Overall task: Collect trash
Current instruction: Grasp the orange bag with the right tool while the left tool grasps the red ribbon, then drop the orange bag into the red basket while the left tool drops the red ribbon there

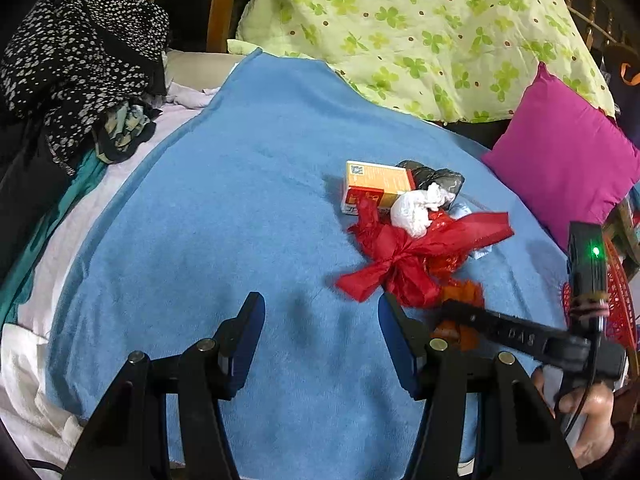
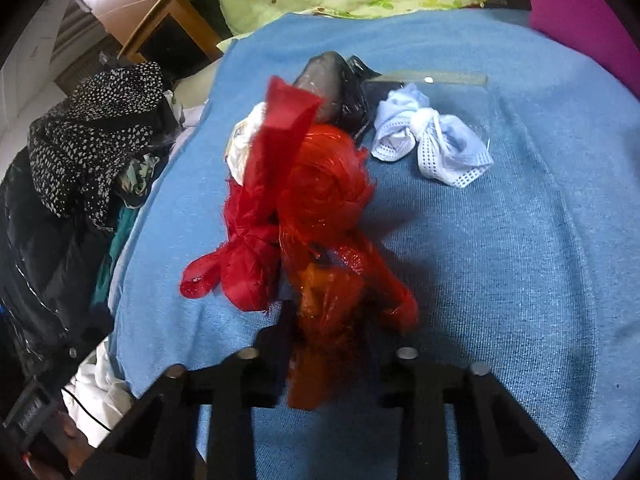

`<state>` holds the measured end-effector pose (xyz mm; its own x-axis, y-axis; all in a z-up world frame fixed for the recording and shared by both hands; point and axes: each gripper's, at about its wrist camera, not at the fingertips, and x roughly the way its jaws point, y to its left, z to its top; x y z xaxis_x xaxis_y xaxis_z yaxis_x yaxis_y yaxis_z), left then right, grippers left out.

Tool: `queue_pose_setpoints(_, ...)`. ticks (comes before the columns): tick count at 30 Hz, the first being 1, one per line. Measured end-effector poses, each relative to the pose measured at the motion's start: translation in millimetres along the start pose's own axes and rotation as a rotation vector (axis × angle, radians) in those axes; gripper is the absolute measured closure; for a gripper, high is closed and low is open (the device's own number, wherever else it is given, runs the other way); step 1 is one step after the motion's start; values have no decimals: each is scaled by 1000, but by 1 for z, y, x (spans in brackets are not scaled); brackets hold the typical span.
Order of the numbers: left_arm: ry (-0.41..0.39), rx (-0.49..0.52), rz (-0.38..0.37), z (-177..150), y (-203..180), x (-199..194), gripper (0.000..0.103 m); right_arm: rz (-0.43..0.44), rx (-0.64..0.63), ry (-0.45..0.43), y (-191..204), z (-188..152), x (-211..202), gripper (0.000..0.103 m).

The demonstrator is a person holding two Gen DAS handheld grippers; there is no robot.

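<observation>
A heap of trash lies on the blue blanket (image 1: 240,200): an orange carton (image 1: 376,184), a grey-black plastic bag (image 1: 436,178), a white crumpled wad (image 1: 412,212), a knotted red plastic bag (image 1: 404,256) and an orange plastic bag (image 1: 464,294). My right gripper (image 2: 328,328) is shut on the orange plastic bag (image 2: 324,200), which bunches up between its fingers beside the red bag (image 2: 256,248). In the left wrist view the right gripper (image 1: 452,312) reaches in from the right. My left gripper (image 1: 320,308) hovers open over bare blanket, just left of the heap.
A white mesh cloth (image 2: 432,144) and a clear plastic strip (image 2: 440,78) lie right of the heap. A pink cushion (image 1: 560,168) and a green clover quilt (image 1: 420,32) stand behind. Dotted black clothes (image 1: 80,52) pile up at left. A red basket (image 1: 616,304) shows at the right edge.
</observation>
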<state>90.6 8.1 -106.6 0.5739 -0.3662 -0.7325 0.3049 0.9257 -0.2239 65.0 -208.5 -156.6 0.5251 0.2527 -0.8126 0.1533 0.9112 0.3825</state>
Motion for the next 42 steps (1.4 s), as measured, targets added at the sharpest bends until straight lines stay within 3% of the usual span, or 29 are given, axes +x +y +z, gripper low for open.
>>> queue_pose_setpoints(7, 60, 49, -73, 18, -33, 37, 43, -22, 64, -49, -25, -1, -33, 74)
queue_pose_setpoints(12, 135, 56, -86, 21, -57, 76, 43, -24, 114, -109, -48, -2, -61, 74)
queue_pose_setpoints(18, 171, 33, -84, 21, -66, 105, 43, -12, 130, -135, -58, 2, -76, 74)
queue_pose_setpoints(22, 167, 30, -74, 20, -64, 110, 66, -14, 138, -149, -66, 1, -86, 74)
queue_pose_setpoints(25, 173, -10, -107, 19, -56, 106, 78, -16, 138, -163, -66, 1, -90, 74)
queue_pose_setpoints(29, 151, -16, -96, 12, -51, 93, 84, -24, 116, -195, -60, 0, -96, 74)
queue_pose_setpoints(42, -35, 22, -69, 14, -59, -12, 84, -28, 34, -404, -54, -14, -156, 74)
